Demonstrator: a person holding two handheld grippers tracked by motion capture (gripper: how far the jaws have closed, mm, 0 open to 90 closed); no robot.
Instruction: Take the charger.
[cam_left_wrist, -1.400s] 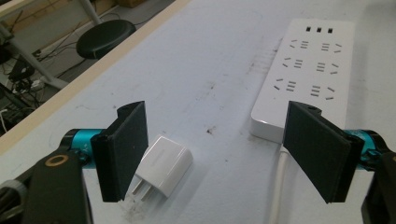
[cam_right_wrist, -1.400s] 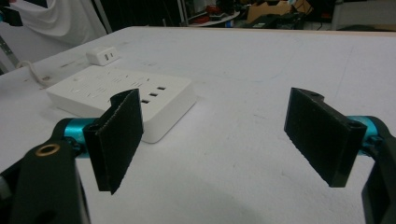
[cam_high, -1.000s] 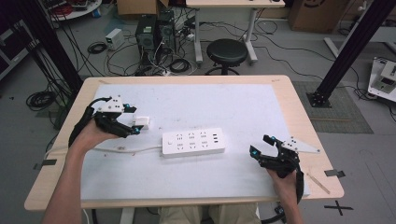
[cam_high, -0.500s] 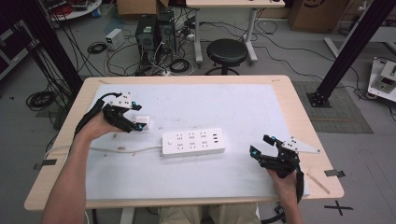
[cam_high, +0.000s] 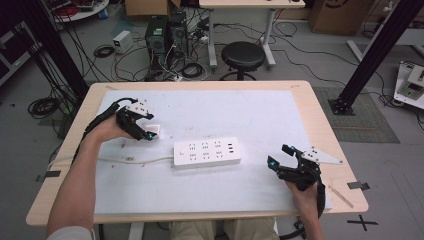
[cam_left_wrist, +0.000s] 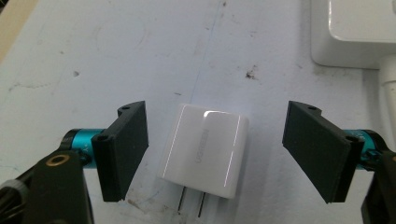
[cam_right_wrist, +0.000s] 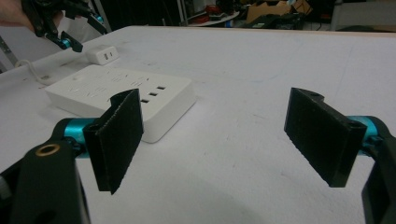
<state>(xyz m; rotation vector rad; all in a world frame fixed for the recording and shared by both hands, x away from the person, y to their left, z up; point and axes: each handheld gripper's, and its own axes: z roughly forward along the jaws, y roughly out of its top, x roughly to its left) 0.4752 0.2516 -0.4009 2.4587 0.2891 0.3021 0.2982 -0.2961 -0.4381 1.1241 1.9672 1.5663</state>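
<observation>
A small white charger (cam_left_wrist: 205, 149) lies flat on the white mat, its two prongs pointing toward the camera. My left gripper (cam_left_wrist: 215, 140) is open, one jaw on each side of the charger, neither touching it. In the high view the left gripper (cam_high: 146, 131) sits at the table's left over the charger (cam_high: 155, 131). A white power strip (cam_high: 207, 152) lies in the middle, its cable (cam_high: 130, 161) running left. My right gripper (cam_high: 280, 156) rests open at the front right with nothing between its jaws. In the right gripper view it (cam_right_wrist: 215, 126) faces the power strip (cam_right_wrist: 121, 100).
The white mat (cam_high: 250, 115) covers most of the wooden table (cam_high: 320, 120). Part of the power strip (cam_left_wrist: 359, 32) and its cable end (cam_left_wrist: 387, 88) lie just past the charger. Beyond the table stand a black stool (cam_high: 242, 56), computer towers and loose cables on the floor.
My left gripper has moved right toward the charger and now has its open jaws on either side of it. The right gripper and the power strip have stayed put.
</observation>
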